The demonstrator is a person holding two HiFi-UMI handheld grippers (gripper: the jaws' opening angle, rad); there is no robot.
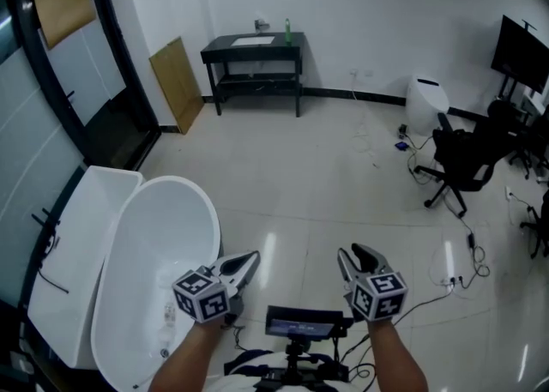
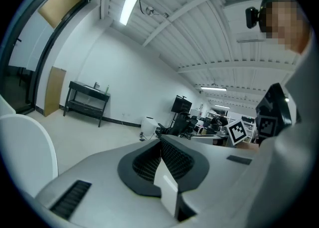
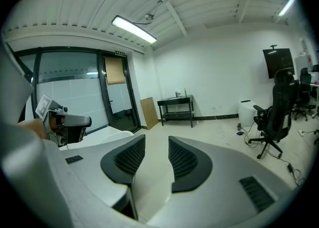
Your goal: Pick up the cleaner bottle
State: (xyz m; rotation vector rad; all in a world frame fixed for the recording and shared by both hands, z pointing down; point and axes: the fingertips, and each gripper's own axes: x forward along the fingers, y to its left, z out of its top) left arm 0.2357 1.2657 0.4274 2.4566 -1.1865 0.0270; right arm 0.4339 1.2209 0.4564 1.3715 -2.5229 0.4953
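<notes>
The cleaner bottle [image 1: 287, 32] is a small green bottle standing on a black table [image 1: 253, 49] against the far wall. It also shows tiny in the left gripper view [image 2: 106, 90] and the right gripper view [image 3: 185, 92]. Both grippers are held low and close to the person, far from the table across the floor. My left gripper [image 1: 250, 258] [image 2: 160, 141] has its pads meeting, with nothing between them. My right gripper [image 1: 354, 255] [image 3: 156, 144] stands with a gap between its pads and holds nothing.
A white bathtub [image 1: 154, 236] lies at the left beside a glass wall. A wooden board [image 1: 177, 81] leans left of the table. At the right are a black office chair [image 1: 463, 163], a white bin [image 1: 426, 103] and cables on the floor [image 1: 455, 270].
</notes>
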